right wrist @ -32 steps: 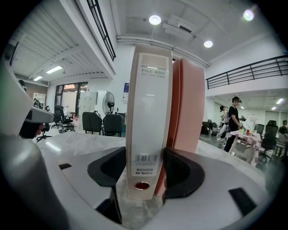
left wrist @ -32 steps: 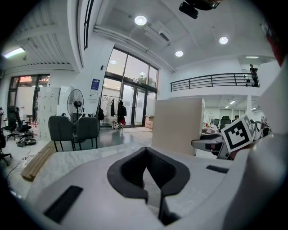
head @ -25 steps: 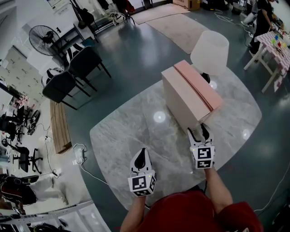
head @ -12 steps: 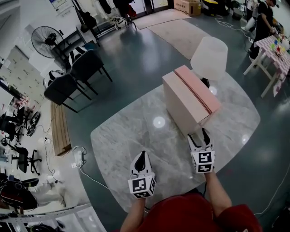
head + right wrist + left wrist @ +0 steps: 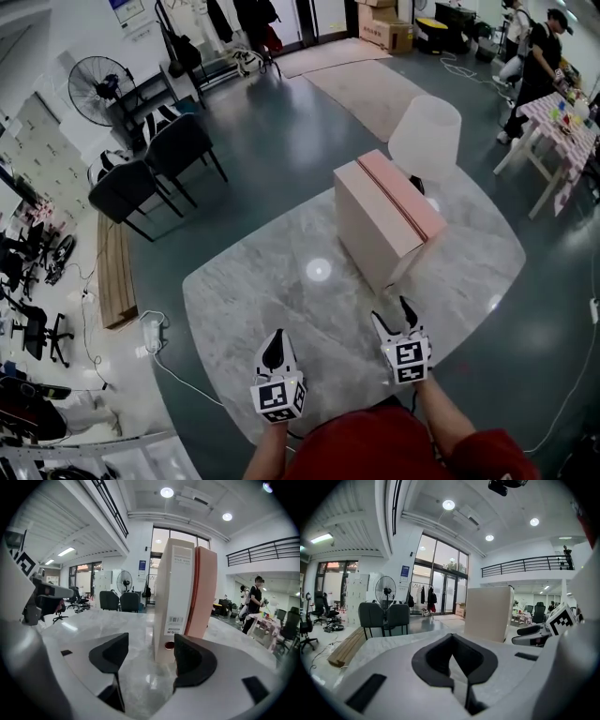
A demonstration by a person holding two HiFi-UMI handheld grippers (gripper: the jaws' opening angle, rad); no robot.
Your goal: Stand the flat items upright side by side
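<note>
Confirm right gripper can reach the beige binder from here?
Probably yes. The right gripper has just been opening its jaws, nothing between them; it points at the beige binder, spine end on, with only table surface in the gap.

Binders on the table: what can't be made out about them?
Right gripper view: beige binder's spine label print too small to read.
Left gripper view: beige binder hides the pink binder.
Head view: pink binder's outer face turned away.
</note>
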